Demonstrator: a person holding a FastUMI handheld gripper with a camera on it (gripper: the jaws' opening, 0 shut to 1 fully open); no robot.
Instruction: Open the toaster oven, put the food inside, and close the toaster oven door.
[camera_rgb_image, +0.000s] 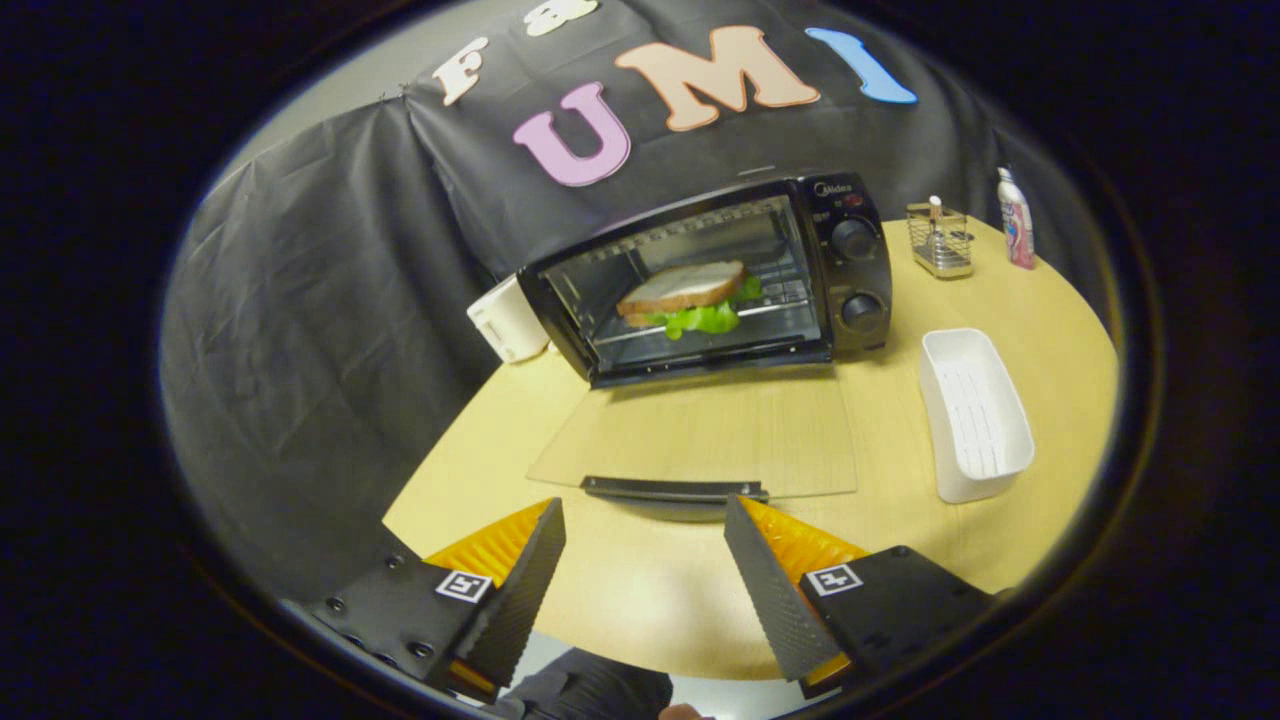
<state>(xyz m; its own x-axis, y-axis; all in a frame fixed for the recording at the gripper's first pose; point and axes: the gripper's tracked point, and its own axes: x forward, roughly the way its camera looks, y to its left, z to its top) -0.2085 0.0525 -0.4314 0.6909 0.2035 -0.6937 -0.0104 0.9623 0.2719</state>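
Glass door (700, 430) of the toaster oven (715, 275) lies folded flat on the light wood tabletop (640, 590), its dark handle (675, 489) at the near edge. Food is in already — a sandwich (690, 297) with lettuce sits on the rack inside the cavity. Remaining step, as I judge it: close the door.

Hand-held gripper (645, 555) is back from the oven, fingers spread apart, gripping nothing; the handle is just ahead of the fingertips, roughly centred between them.

To do it well — come in low, get a finger under the handle's lip or pinch the bar, then lift along the arc of the hinge at the oven's base, not straight forward. Pushing flat would likely shove the whole oven toward the booth wall. Follow through until the door seats against the frame.

Nearby: white tray (975, 415) to the right of the door, white appliance (507, 320) left of the oven, wire caddy (940, 240) and bottle (1017, 220) behind — all apart from the door's swing.
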